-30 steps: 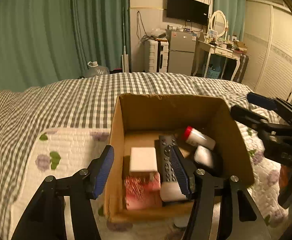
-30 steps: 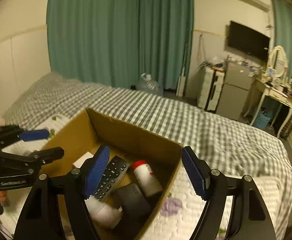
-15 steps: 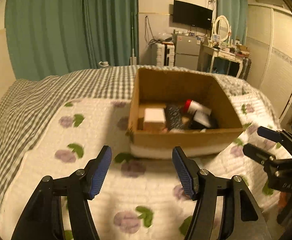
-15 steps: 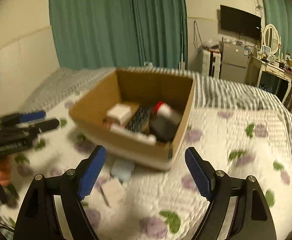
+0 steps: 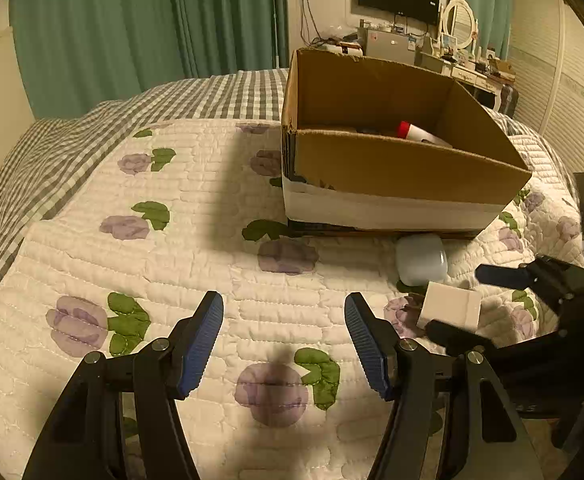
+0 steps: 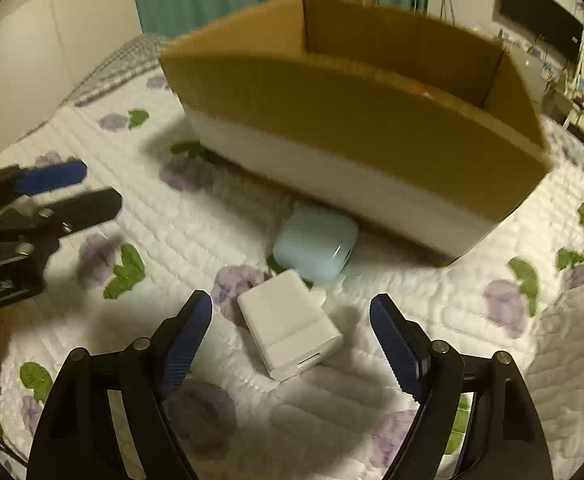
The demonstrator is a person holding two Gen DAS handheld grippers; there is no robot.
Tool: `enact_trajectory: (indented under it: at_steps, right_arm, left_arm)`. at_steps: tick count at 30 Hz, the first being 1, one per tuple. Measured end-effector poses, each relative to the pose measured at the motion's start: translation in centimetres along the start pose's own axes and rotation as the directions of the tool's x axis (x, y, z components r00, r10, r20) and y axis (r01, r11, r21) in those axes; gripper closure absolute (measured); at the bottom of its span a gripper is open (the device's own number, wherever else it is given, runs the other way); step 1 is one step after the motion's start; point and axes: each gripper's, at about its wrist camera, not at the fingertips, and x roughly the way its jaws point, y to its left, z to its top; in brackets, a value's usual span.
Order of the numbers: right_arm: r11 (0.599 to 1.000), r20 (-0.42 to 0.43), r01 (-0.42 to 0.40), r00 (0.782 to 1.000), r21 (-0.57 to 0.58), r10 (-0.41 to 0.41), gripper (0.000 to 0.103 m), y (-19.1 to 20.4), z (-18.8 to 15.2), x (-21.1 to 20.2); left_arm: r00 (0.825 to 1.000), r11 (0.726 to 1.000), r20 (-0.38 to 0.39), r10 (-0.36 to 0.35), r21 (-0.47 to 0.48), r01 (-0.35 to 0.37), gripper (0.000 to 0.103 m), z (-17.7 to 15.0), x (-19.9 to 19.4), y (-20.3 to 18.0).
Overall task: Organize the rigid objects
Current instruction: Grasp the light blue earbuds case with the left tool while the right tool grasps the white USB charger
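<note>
Over on the left, the left gripper (image 5: 283, 340) is hovering low above the flowered quilt (image 5: 195, 240), its blue-padded fingers (image 5: 201, 340) spread wide and gripping nothing at all. The right wrist view is catching that same tool at its left edge (image 6: 63, 188), hanging above the quilt with the person's fingertips just peeking in beneath it.

Moving toward the middle, the cardboard box (image 5: 396, 168) is sitting on the quilt with its open top facing up, a white band running along the bottom of its near wall. Inside, a white bottle with a red cap (image 5: 416, 134) is lying on its side; whatever else is in there is hiding behind the near wall, so that part is hard to call.

Just in front of the box, a pale blue rounded case (image 6: 316, 246) is resting on the quilt, tucked right up against the base of the box. Touching its near side, or very nearly, a white rectangular charger block (image 6: 289, 324) is lying flat, angled a little, with a slot on its near end.

And on the right, the right gripper (image 6: 292, 336) is poised right over that white block, its fingers wide apart and straddling it on either side without touching, holding nothing. From the left wrist view, those dark fingers (image 5: 504, 276) are framing the block (image 5: 450, 306).
</note>
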Motion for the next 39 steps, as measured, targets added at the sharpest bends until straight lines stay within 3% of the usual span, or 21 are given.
enact_trajectory:
  at_steps: [3,6,8,11,16,19,26,31,39]
  right_arm:
    - [1.0,-0.026,-0.009,1.0,-0.012,0.009,0.028,0.3,-0.1,0.4]
    - [1.0,-0.045,0.0,0.999,-0.017,-0.001,0.044,0.3,-0.3,0.8]
    - [1.0,-0.028,0.001,1.0,-0.017,-0.002,0.053,0.3,-0.4,0.3]
    - [0.999,0.039,0.03,0.999,-0.027,-0.029,0.059,0.4,-0.6,-1.8]
    - [0.994,0.158,0.092,0.982,0.062,-0.101,0.061,-1.5,-1.1,-6.3]
    - [0.981,0.173,0.117,0.974,0.153,-0.143,0.061,-3.5,-1.3,-7.5]
    - [0.961,0.184,0.086,0.973,0.261,-0.137,0.061,-6.4,-1.1,-8.5]
    - [0.946,0.17,0.058,0.978,0.32,-0.118,0.061,-7.9,-1.5,-7.8]
    - [0.936,0.057,0.092,0.991,0.34,-0.118,0.061,-8.5,-1.5,-5.1]
  left_arm:
    - [1.0,1.0,-0.013,0.005,0.003,-0.005,0.037,0.1,0.2,-0.2]
    - [1.0,1.0,-0.012,0.002,0.006,-0.002,0.037,0.2,0.2,-0.3]
    - [1.0,1.0,-0.013,0.0,0.006,0.0,0.037,0.2,0.2,-0.3]
    - [1.0,1.0,-0.007,0.004,0.016,-0.004,0.037,0.2,0.0,-0.8]
    - [1.0,0.999,-0.01,-0.002,0.039,0.003,0.037,0.1,-0.3,-2.3]
    - [1.0,0.999,-0.017,-0.019,0.048,0.019,0.037,0.5,-0.3,-3.6]
    - [0.997,0.996,-0.044,-0.071,0.059,0.073,0.037,2.2,1.6,-7.3]
    - [0.992,0.992,-0.096,-0.085,0.088,0.093,0.037,2.6,4.4,-9.5]
    - [0.976,0.982,-0.154,-0.156,0.085,0.17,0.037,3.0,7.7,-9.8]
